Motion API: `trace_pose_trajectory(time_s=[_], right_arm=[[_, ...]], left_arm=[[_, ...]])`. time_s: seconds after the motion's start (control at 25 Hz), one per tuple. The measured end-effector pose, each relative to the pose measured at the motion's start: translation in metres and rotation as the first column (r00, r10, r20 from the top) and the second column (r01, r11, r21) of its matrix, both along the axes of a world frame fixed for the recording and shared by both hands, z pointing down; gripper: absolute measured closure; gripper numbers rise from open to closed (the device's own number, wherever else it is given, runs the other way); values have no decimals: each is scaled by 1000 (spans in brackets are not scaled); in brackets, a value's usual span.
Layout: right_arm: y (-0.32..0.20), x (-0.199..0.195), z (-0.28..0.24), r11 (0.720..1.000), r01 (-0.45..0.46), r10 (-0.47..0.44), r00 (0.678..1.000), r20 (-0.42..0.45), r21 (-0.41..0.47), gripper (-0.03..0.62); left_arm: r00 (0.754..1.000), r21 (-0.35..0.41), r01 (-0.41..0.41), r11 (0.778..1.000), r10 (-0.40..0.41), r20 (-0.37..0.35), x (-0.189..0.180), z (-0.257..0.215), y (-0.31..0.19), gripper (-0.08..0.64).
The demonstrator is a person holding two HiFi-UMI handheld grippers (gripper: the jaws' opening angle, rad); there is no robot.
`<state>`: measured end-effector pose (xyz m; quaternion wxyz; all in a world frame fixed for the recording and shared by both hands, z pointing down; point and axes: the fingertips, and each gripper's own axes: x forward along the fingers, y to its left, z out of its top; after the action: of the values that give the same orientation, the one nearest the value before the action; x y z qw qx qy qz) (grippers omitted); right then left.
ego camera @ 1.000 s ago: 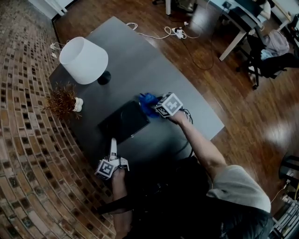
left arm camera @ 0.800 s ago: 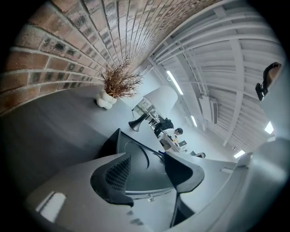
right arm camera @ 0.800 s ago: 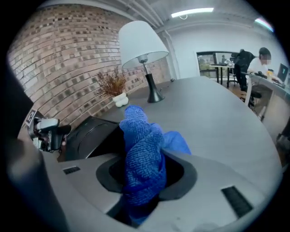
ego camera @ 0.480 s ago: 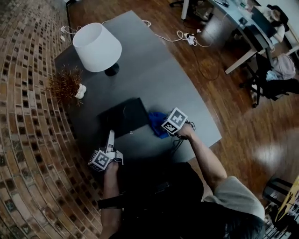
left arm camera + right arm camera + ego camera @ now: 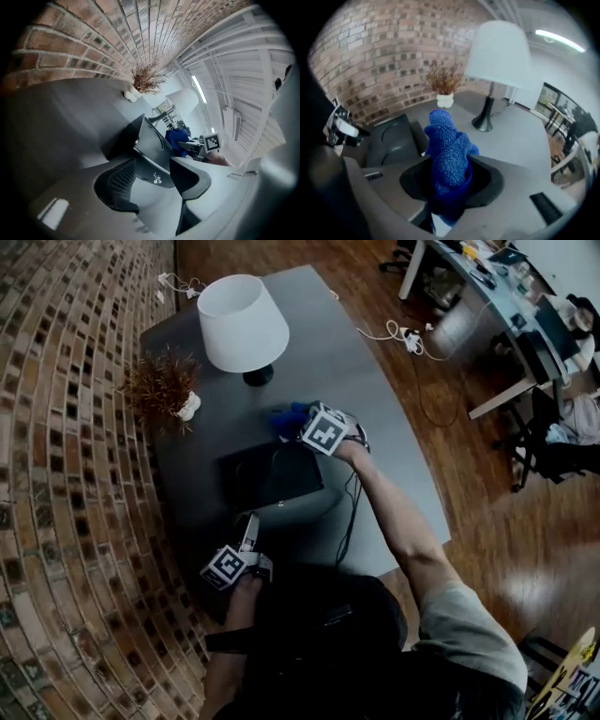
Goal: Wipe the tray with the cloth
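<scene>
while right tool pinches cloth beyond tray far edge, left tool clamps corner

Tray on table, plant and lamp behind it, cloth seemingly at its far edge.

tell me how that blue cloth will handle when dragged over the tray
Probably floppy: the cloth bunches and folds where it sticks out of the right tool, holding no flat shape. Its nubby weave looks grippy, so it will likely drag on the tray rather than slide.
</scene>
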<state>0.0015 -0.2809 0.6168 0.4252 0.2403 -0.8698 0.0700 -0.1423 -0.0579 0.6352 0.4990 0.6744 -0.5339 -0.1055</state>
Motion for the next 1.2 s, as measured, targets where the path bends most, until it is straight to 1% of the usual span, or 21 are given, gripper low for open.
trace_pose_trajectory(time_s=[0.04, 0.08, 0.12, 0.16, 0.28, 0.36, 0.4, 0.48, 0.56, 0.64, 0.68, 0.72, 0.76, 0.84, 0.88, 0.92, 0.96, 1.0, 1.08, 1.12, 1.2], right_arm=[[1, -4, 17, 998, 43, -46, 995, -85, -37, 454], [4, -1, 31, 994, 55, -68, 987, -146, -90, 463], [9, 5, 41, 987, 45, -72, 983, -168, -157, 465], [17, 11, 47, 972, 36, -73, 986, -152, -231, 465], [63, 25, 56, 902, 58, -82, 996, -38, -429, 466], [107, 30, 58, 870, 66, -55, 998, 36, -488, 466], [130, 29, 59, 862, 59, -26, 997, 73, -503, 466], [177, 22, 59, 847, 41, 46, 988, 150, -531, 466], [218, 10, 62, 832, 37, 106, 969, 224, -553, 465], [235, 4, 65, 834, 5, 172, 948, 269, -552, 463], [231, 9, 66, 838, -42, 227, 933, 279, -544, 462], [219, 16, 65, 836, -108, 302, 908, 289, -538, 462], [200, 25, 61, 826, -180, 389, 869, 308, -535, 460], [154, 36, 47, 790, -288, 533, 759, 375, -540, 460], [130, 35, 40, 780, -316, 571, 712, 408, -541, 460], [108, 31, 36, 776, -329, 590, 681, 433, -539, 460], [88, 24, 35, 774, -334, 598, 665, 447, -538, 460], [72, 17, 36, 771, -331, 602, 659, 451, -544, 459], [58, 3, 45, 753, -312, 610, 663, 435, -579, 459], [61, 0, 49, 738, -301, 616, 666, 421, -605, 460], [83, 1, 50, 711, -273, 623, 671, 402, -648, 460]], left_arm=[[1000, -10, 4, 1000, -4, 6, -1, 2, -6, 348], [1000, -24, 14, 1000, -13, 18, -4, 4, -10, 333], [999, -35, 24, 999, -23, 27, -9, 6, -13, 352], [999, -40, 29, 999, -28, 32, -14, 7, -16, 354], [999, -36, 26, 999, -24, 47, -34, 12, -30, 353], [999, -24, 17, 1000, -15, 49, -48, 12, -51, 347], [999, -21, 2, 1000, -1, 51, -51, 11, -65, 336], [996, -5, -65, 998, 65, 64, -44, 6, -96, 323], [983, 13, -160, 987, 158, 97, -26, 3, -121, 319], [967, 19, -227, 974, 223, 124, -12, 0, -130, 319], [962, 22, -243, 970, 238, 135, -10, -3, -126, 321], [958, 28, -252, 967, 245, 148, -11, -8, -118, 321], [954, 34, -261, 965, 252, 164, -13, -14, -105, 321], [942, 25, -287, 958, 277, 191, -17, -21, -66, 336], [936, 14, -303, 953, 295, 193, -17, -23, -43, 336], [931, 4, -320, 947, 314, 186, -14, -25, -20, 342], [925, -3, -341, 940, 336, 178, -9, -26, 3, 347], [916, -8, -364, 931, 360, 176, -2, -27, 23, 347], [897, -8, -402, 916, 396, 197, 13, -29, 52, 347], [893, -3, -409, 912, 401, 204, 19, -30, 61, 347], [897, 13, -409, 913, 399, 191, 30, -31, 70, 347]])
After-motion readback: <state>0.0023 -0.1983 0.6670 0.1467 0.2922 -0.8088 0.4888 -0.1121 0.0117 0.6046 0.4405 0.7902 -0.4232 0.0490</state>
